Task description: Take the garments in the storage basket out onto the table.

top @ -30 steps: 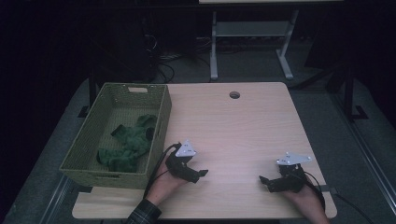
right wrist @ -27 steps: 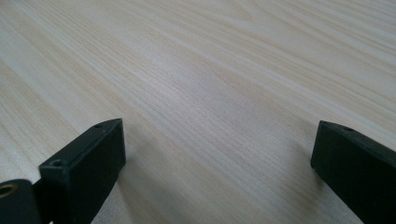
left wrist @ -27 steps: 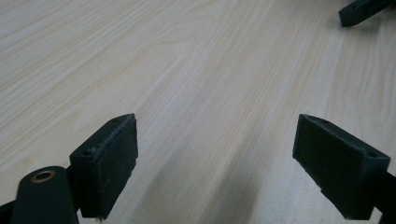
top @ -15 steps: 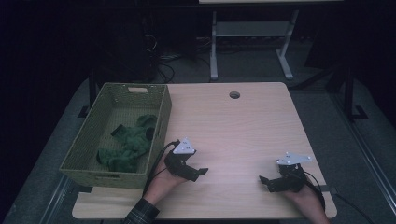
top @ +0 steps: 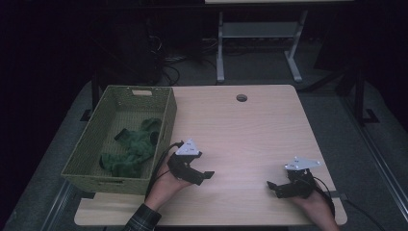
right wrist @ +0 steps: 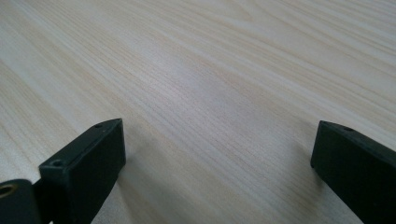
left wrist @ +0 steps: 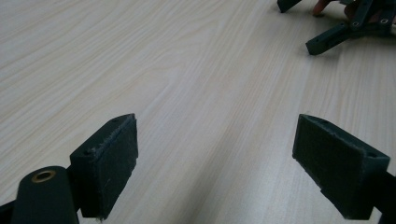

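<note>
Two grippers sit low over my table [top: 250, 134]. At far left, the green basket [top: 86, 163] holds a dark green cloth [top: 132, 149], probably crumpled. Just beside the basket, my left gripper [left wrist: 215, 163] gapes wide, gripping nothing. Well apart to the right, my right gripper [right wrist: 217, 163] also stands wide open and empty.

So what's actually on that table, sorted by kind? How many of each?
Woven green basket: 1
Heap of dark green cloth inside it, pieces too tangled to count: 1
Hand-held grippers, both open, left gripper, right gripper: 2
Total: 4
</note>
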Demonstrator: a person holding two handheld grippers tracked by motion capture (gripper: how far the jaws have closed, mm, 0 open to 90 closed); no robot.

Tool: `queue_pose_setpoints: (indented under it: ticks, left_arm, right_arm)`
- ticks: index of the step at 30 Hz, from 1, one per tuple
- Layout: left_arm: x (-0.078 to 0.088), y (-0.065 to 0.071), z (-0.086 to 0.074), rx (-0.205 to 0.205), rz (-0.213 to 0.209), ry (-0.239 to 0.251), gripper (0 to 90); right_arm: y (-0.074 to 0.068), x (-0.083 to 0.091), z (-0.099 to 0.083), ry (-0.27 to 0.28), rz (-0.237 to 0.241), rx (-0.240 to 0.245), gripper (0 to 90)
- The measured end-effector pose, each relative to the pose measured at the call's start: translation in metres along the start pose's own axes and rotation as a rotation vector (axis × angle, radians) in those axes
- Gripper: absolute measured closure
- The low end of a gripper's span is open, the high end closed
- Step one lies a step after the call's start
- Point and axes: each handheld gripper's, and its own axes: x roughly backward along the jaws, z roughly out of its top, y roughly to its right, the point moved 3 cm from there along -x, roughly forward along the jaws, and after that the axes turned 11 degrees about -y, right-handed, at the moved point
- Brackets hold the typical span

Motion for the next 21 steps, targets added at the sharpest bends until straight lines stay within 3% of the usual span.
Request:
queue_pose_setpoints:
  ticks: [21]
  left_arm:
    - [0.021, 0.004, 0.018, -0.028, 0.004, -0.006, 14.1]
  right_arm:
    - [0.0, 0.0, 0.0, 0.0, 0.0, 0.0, 2.8]
